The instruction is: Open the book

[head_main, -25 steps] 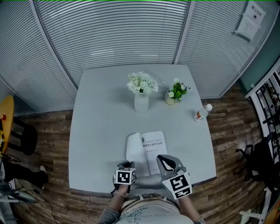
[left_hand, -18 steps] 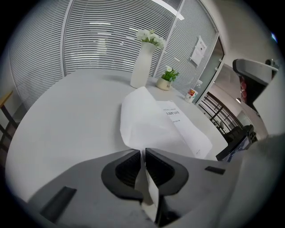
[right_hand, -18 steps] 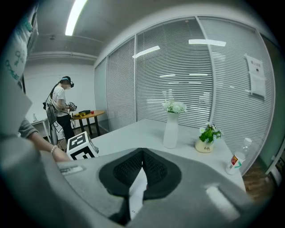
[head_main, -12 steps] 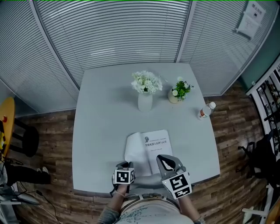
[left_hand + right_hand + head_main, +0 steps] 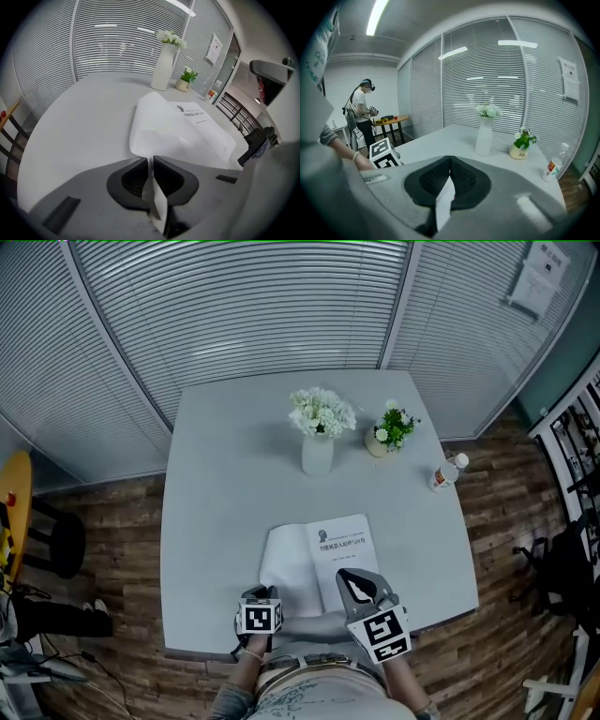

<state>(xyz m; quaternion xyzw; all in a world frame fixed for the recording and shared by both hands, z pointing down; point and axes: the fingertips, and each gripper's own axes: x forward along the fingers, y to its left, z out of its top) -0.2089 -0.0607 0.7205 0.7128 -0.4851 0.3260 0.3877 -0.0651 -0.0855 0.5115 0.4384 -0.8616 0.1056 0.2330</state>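
Leftward and toward the table's near edge is where the left gripper (image 5: pixel 263 595) has gone since a second ago, and the leaf (image 5: pixel 286 563) it carries now spreads wider over the bare table (image 5: pixel 216 474) to the left of the spine than it did. Its jaws are pressed together on that leaf, which runs up between the pads and curves back to the book (image 5: pixel 342 545). The right gripper (image 5: pixel 449 169) has its jaws closed on a thin white sheet (image 5: pixel 443 206); by its place at the book's near right corner, that is probably the near edge of the right-hand stack, held to steady it. The book lies at the middle of the near edge, its printed title page face up, so opening looks well along: what is left is to lay the leaf flat and let go. Both grippers sit over the near edge, with little table under them. The left half of the table is bare all the way to its left edge, giving room for the sweep. Farther off, well apart from the book, stand a vase (image 5: pixel 318 454) of white flowers and a small potted plant (image 5: pixel 387 432) toward the far edge, and a bottle (image 5: pixel 445 472) by the right edge.
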